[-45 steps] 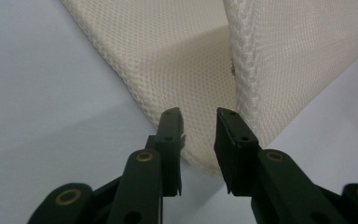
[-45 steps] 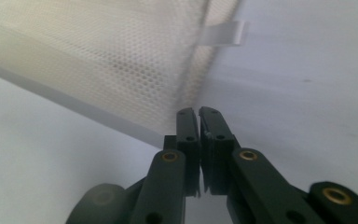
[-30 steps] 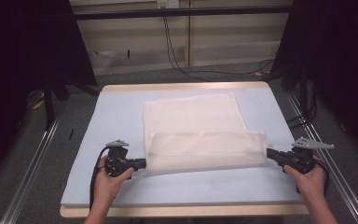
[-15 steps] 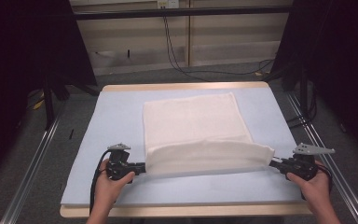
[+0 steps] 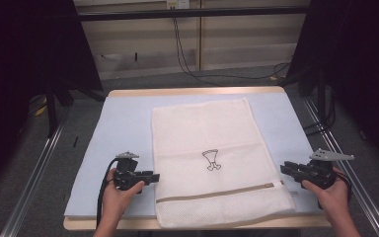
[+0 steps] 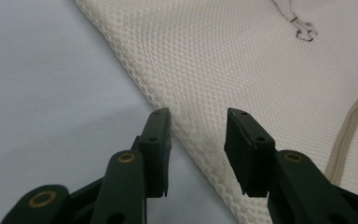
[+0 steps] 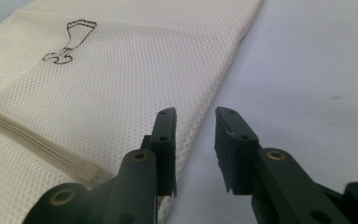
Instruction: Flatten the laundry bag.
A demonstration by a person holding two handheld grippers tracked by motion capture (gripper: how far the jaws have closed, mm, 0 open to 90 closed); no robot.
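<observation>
Desk (image 5: 128, 118) under a pale blue mat, cream mesh laundry bag (image 5: 212, 148) spread flat down its middle. Left gripper (image 5: 150, 176) sits at the bag's left edge, right gripper (image 5: 285, 168) at its right edge; both jaws have just been opening, parted, gripping nothing.

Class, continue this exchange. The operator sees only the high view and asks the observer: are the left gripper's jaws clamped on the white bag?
Observer: No. The left gripper has just been opening. The white bag's edge lies under the gap, unpinched.
Operator: And the right?
Observer: The right gripper has just been opening too, with its jaws apart above the bag's edge.
Operator: What fabric is it?
Observer: Fine honeycomb mesh.
</observation>
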